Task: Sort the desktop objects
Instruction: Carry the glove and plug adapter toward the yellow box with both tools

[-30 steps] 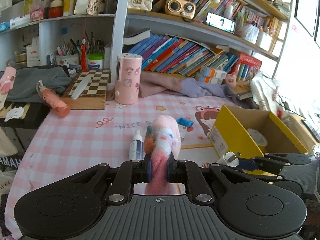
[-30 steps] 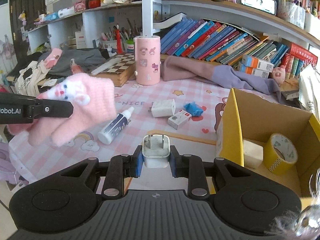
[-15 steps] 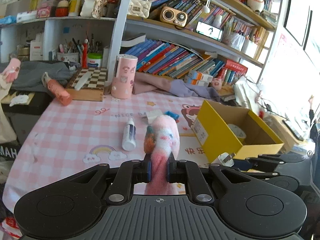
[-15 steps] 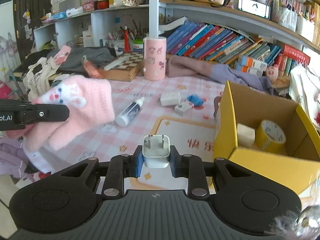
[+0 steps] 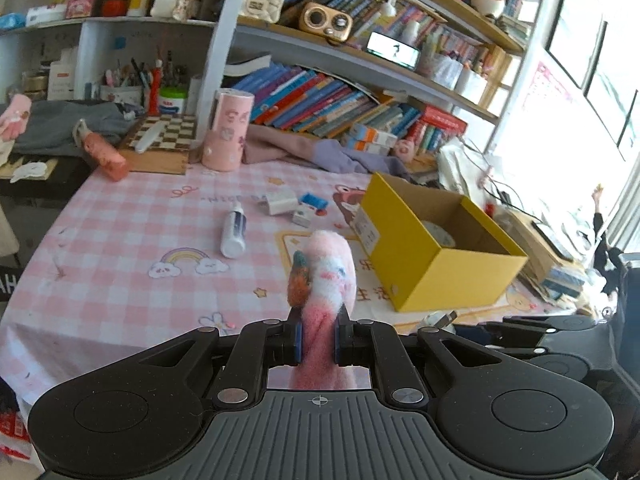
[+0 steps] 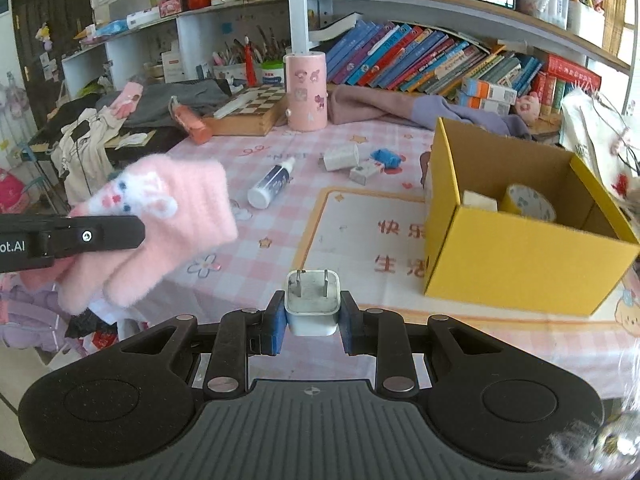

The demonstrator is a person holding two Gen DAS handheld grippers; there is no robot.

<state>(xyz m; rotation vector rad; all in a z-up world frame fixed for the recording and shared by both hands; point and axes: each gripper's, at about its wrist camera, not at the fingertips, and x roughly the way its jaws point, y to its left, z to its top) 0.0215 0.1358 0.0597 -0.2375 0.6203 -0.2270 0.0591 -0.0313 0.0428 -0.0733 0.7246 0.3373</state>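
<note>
A: Glove (image 5: 322, 280) pinched upright in the left gripper (image 5: 316, 338), jaws narrow and pressing the pink knit from both sides.

B: Charger (image 6: 312, 300) clamped in the right gripper (image 6: 312, 322), prongs pointing away, jaws closed onto its white body. Both loads carried above the near edge of the bench (image 6: 360, 216), touching nothing below.

A: Carrying step, by the look of it. Two things lifted, neither put down yet.

B: Next move probably a swing of the charger ahead and to the right of the jaws, up over the near wall of the yellow box (image 6: 520, 256), then a release inside. Needs height first; wall stands tall between jaws and opening.

A: Inside the box: roll of yellow tape (image 6: 530, 204) leaning at the far right, small white block (image 6: 480, 200) just left of it, touching or nearly so. Room left on the floor of the box in front of them.

B: Glove harder to place. Another pink glove (image 6: 128, 100) lying far ahead and left on grey clothing, so possibly meant to join its pair there rather than go in the box. Only a guess.

A: Farther ahead on the bench, unsorted: white bottle (image 6: 272, 184) on its side, second white charger (image 6: 340, 157), small boxed item (image 6: 365, 169), blue thing (image 6: 386, 157), close together. Beyond those, pink canister (image 6: 306, 90) upright beside the chessboard (image 6: 248, 110).
</note>
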